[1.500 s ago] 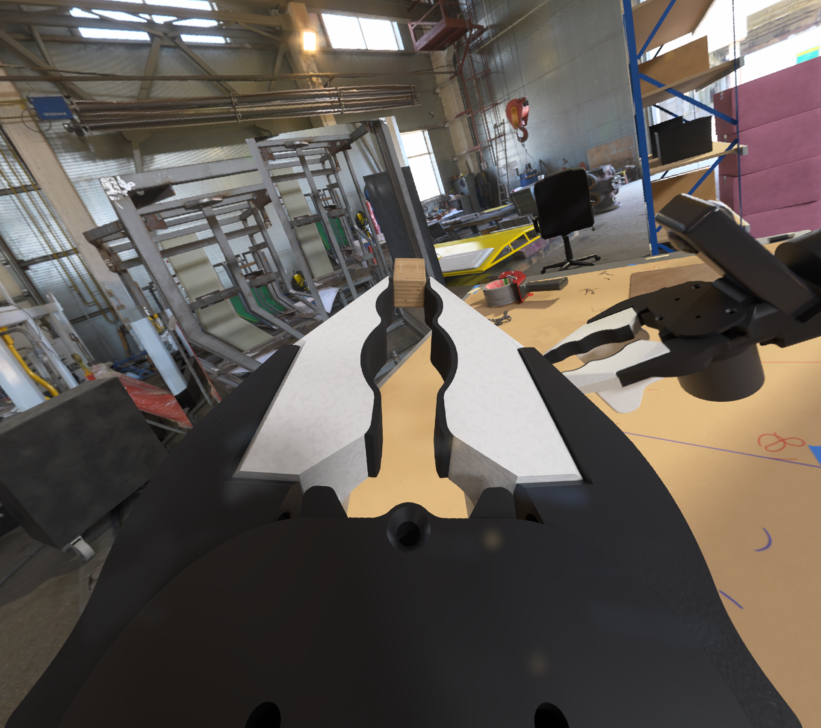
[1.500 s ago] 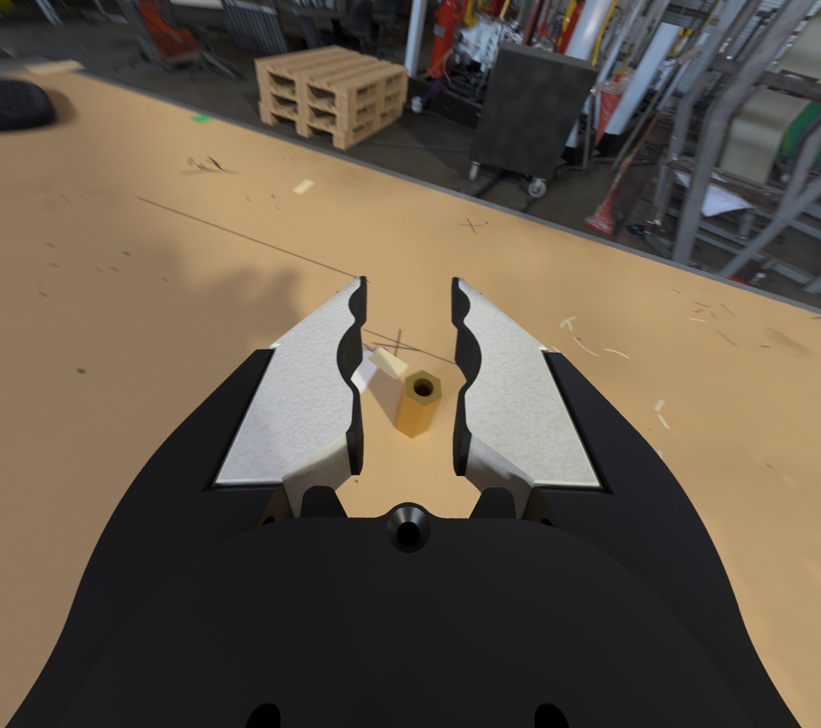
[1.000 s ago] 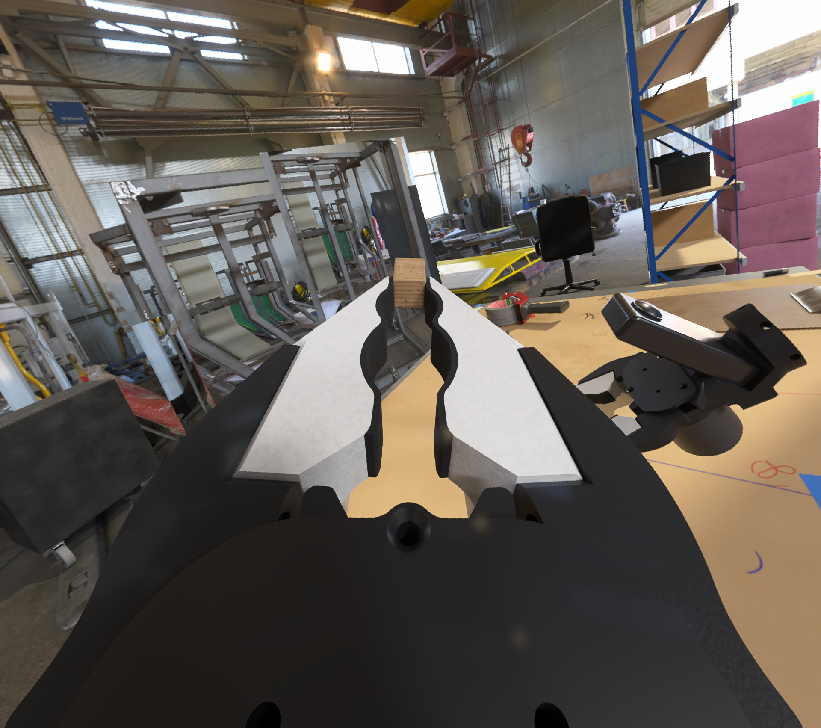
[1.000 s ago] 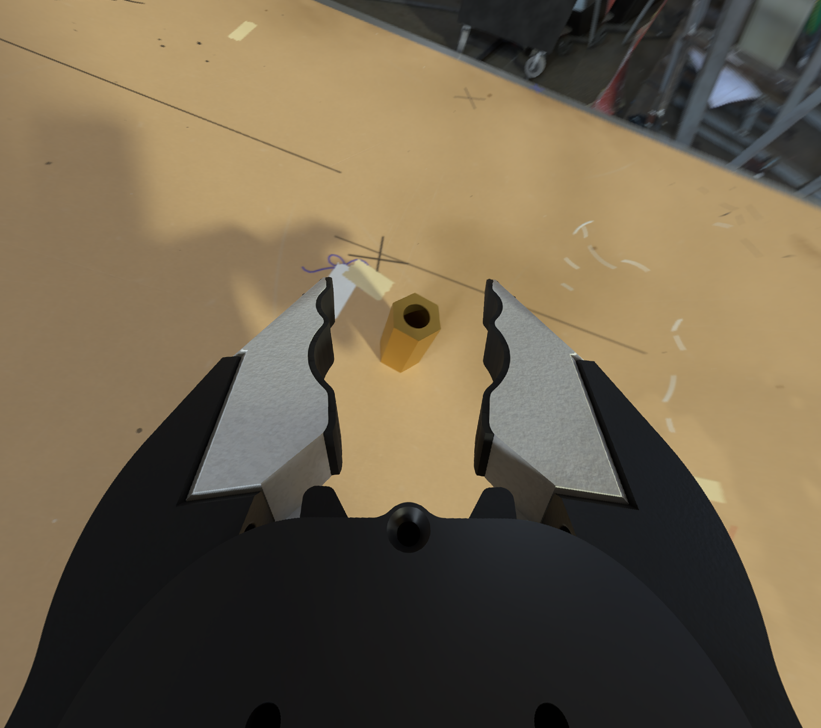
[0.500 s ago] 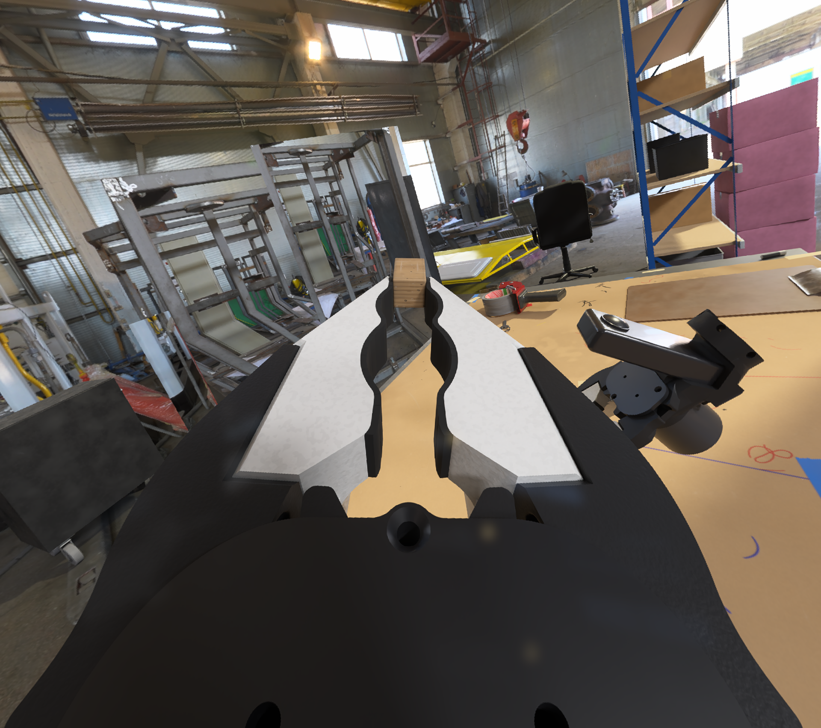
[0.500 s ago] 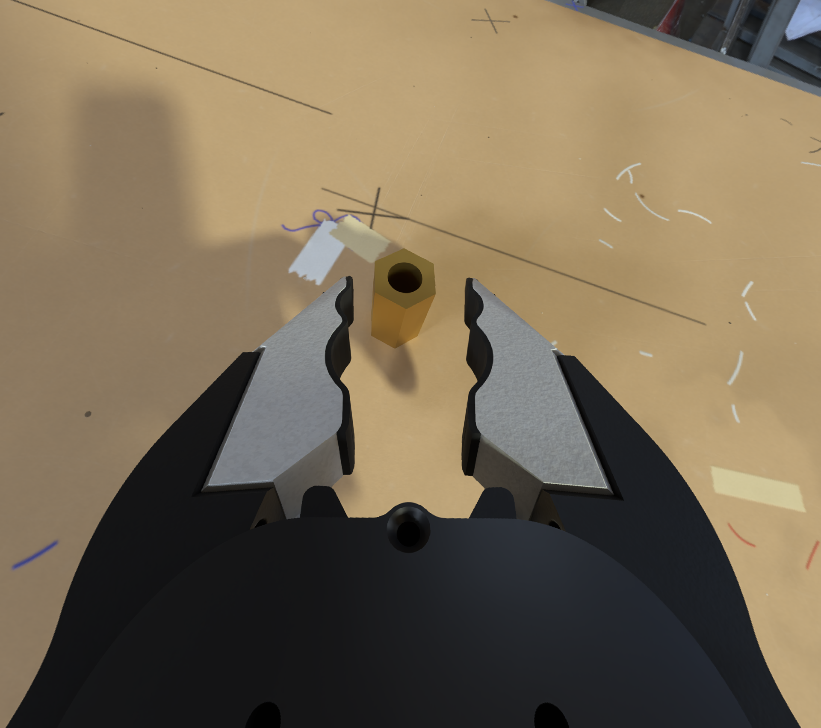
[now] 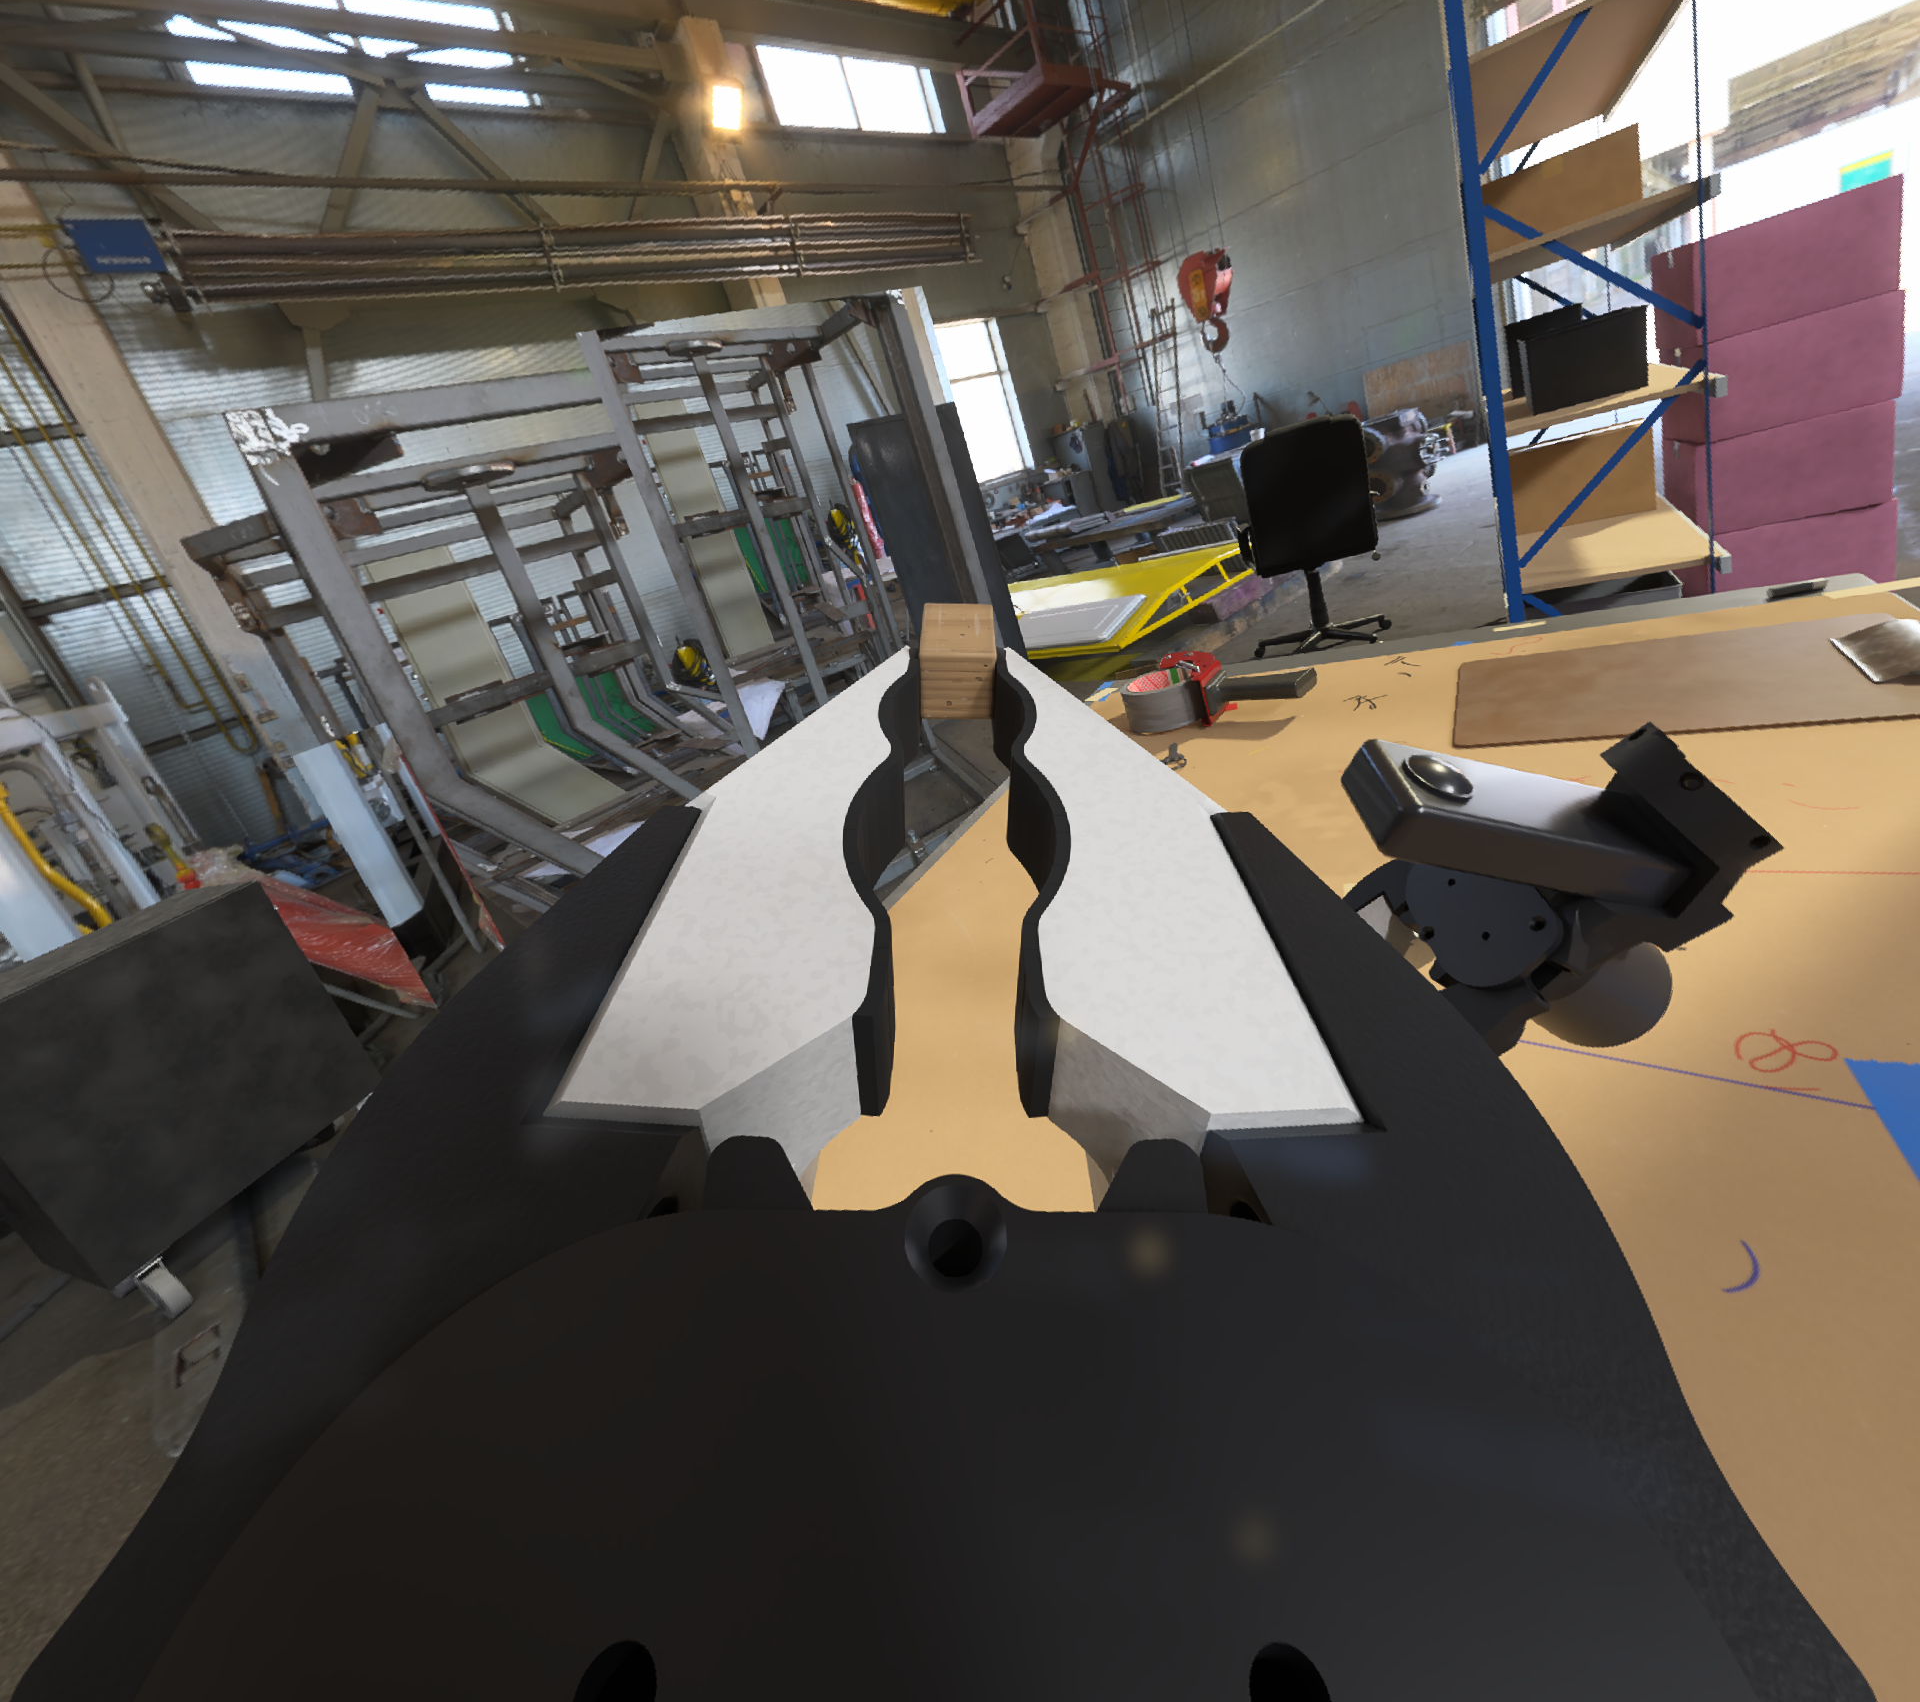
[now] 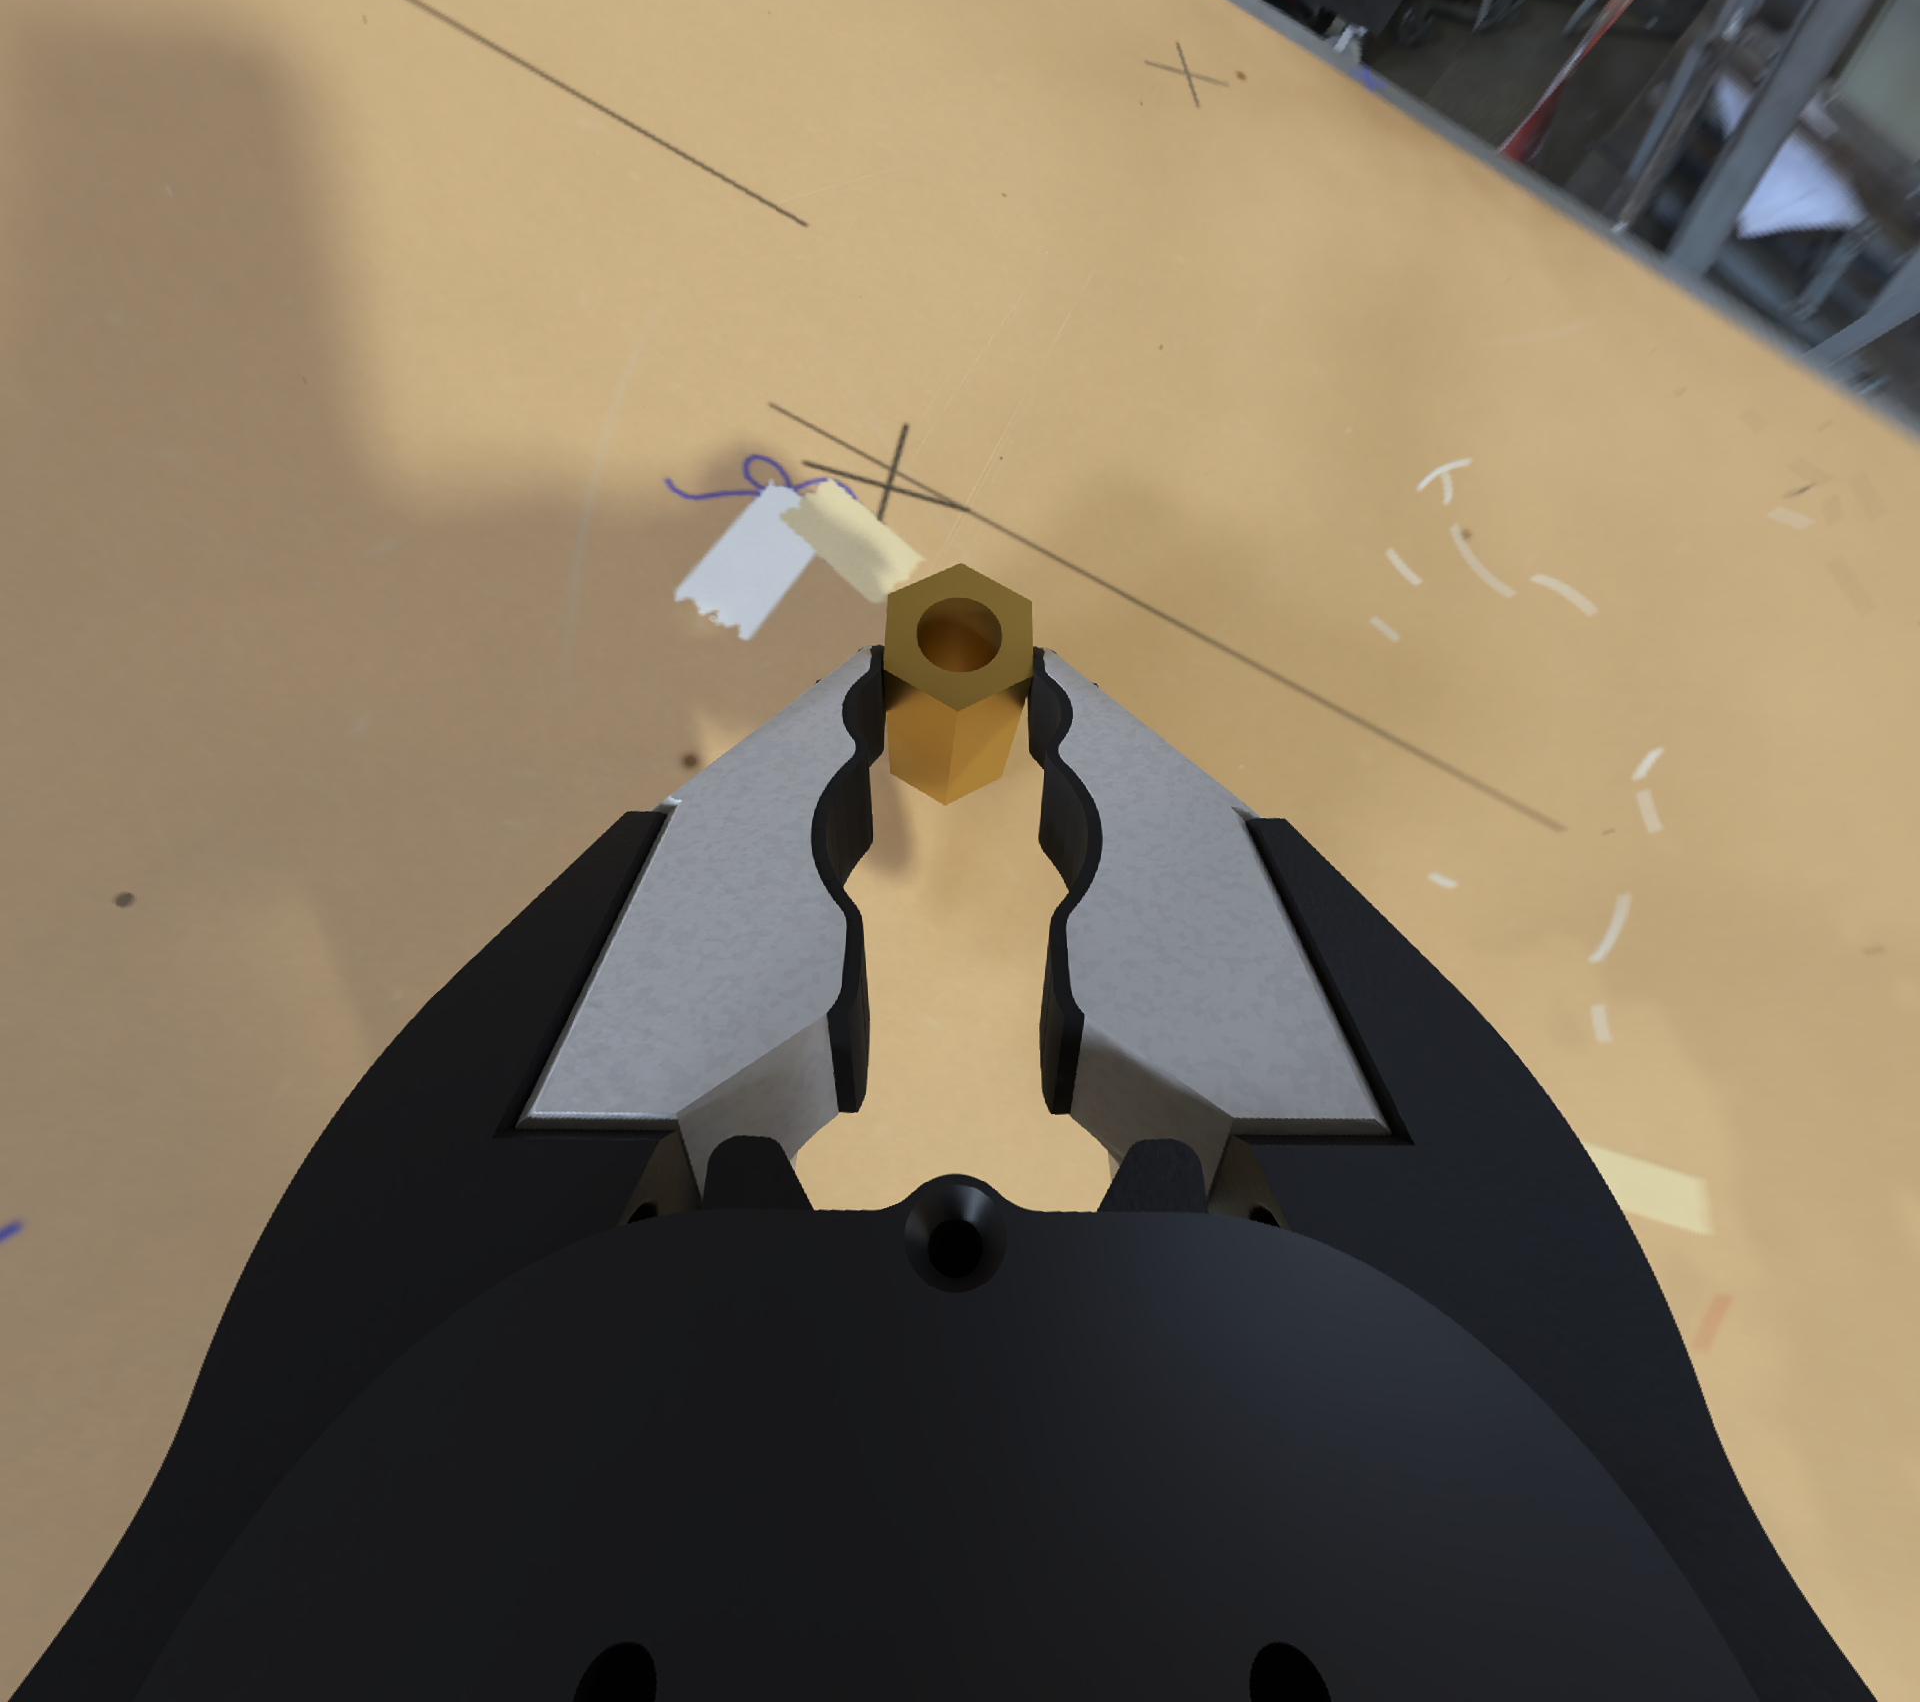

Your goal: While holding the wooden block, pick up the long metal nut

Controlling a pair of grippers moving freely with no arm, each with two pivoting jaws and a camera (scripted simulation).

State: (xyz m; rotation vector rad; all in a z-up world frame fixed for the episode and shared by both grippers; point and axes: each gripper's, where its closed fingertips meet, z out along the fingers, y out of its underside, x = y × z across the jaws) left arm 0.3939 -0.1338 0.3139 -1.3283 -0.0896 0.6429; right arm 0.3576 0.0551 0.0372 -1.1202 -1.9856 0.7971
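Note:
My left gripper (image 7: 957, 676) is shut on a small wooden block (image 7: 957, 661) at its fingertips and holds it in the air, past the table's edge. My right gripper (image 8: 956, 678) is shut on the long brass-coloured hexagonal nut (image 8: 954, 684), which stands upright on the tan table (image 8: 416, 364) with its bore facing up. The fingertips press its two sides. The right gripper also shows in the left wrist view (image 7: 1538, 883) as a black body pointing down at the table; its fingers and the nut are hidden there.
Two tape scraps (image 8: 795, 556) lie just beyond the nut. The table's far edge (image 8: 1558, 198) runs diagonally at the upper right. In the left wrist view a tape roll (image 7: 1169, 696) and a brown mat (image 7: 1662, 696) lie far back.
My right gripper has moved forward around the nut and closed its fingers onto it. The left gripper has kept the block and barely moved.

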